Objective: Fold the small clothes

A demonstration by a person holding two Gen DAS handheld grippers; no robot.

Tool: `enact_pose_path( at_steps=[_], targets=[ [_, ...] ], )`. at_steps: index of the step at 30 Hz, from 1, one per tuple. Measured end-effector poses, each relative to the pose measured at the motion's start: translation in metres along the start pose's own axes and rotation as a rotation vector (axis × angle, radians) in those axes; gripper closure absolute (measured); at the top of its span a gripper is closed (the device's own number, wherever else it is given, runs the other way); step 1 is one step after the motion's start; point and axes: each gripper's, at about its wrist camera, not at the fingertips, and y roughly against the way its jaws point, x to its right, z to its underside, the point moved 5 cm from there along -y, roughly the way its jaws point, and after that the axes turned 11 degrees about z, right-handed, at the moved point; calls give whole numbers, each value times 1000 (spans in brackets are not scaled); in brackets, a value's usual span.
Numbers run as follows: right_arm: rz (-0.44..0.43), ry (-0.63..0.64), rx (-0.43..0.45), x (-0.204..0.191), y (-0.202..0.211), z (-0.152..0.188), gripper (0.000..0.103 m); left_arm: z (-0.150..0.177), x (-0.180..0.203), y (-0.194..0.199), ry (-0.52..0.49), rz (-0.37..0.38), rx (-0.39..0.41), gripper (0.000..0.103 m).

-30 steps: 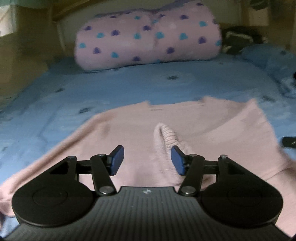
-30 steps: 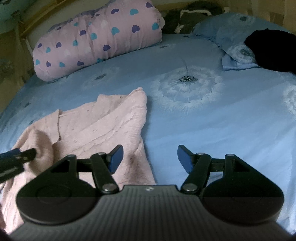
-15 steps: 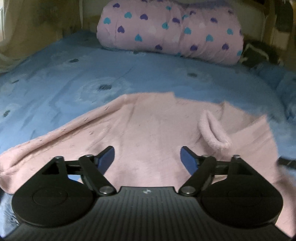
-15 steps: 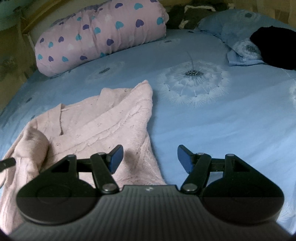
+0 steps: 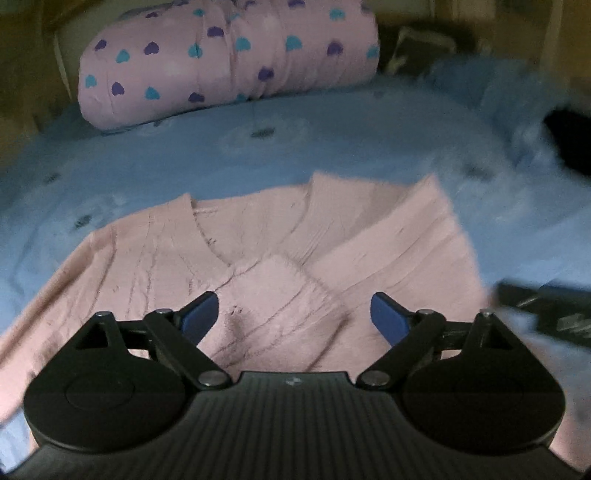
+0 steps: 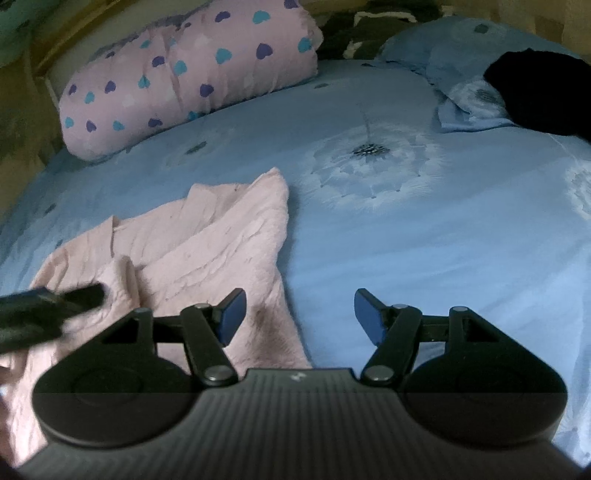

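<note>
A small pink knitted sweater (image 5: 258,258) lies front-up on the blue bed sheet (image 5: 332,147), with one sleeve cuff (image 5: 280,291) folded across its chest. My left gripper (image 5: 293,314) is open and empty, hovering just above that folded sleeve. In the right wrist view the sweater (image 6: 207,251) lies at the left. My right gripper (image 6: 299,314) is open and empty over the sweater's right edge and the bare sheet. The left gripper's tip (image 6: 48,306) shows blurred at the left of the right wrist view. The right gripper (image 5: 546,306) shows blurred at the right edge of the left wrist view.
A pink roll of bedding with hearts (image 6: 184,74) lies at the head of the bed. A blue pillow (image 6: 461,74) with a black garment (image 6: 543,92) on it lies at the back right. A dark blanket (image 6: 369,29) sits behind.
The left gripper let go of the sleeve cuff and opened wider; the cuff now lies flat across the sweater's chest. The left gripper's view swung back to the right. The right gripper has barely moved.
</note>
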Motion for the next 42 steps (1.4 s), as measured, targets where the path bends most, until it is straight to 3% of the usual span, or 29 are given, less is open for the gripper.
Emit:
enact_pose_path(
  at_steps=[3,6,7,13,18,23,26,28,31,38,42],
  targets=[
    [0,-15,-5,3,0,0,36,12,-3,-24,-2,-56,-57,41],
    [0,-19,-17,4,-1,0,36,17,-11,-11,-16,-73,-19,76],
    [-3,-20,-17,3,-1,-1,36,17,-16,-5,-3,-57,-10,81],
    [-10,-11,-18,1,0,1,36,22,-76,49,115,-63,45,82],
    [-10,9,-26,-5,-2,4,36,53,-128,73,257,-61,5,79],
    [1,29,-36,-7,-6,7,36,77,-156,80,362,10,-25,67],
    [6,30,-37,-8,-7,7,36,81,-165,86,400,33,-6,55],
    [6,35,-32,-10,-8,7,36,80,-167,91,403,52,21,46],
    [-13,51,-22,-15,-11,4,36,74,-167,89,378,56,44,41],
    [-21,177,64,-25,-21,-12,37,78,-175,73,354,74,44,37],
    [-30,111,33,-22,-38,-18,37,85,-182,64,339,89,56,36]
  ],
)
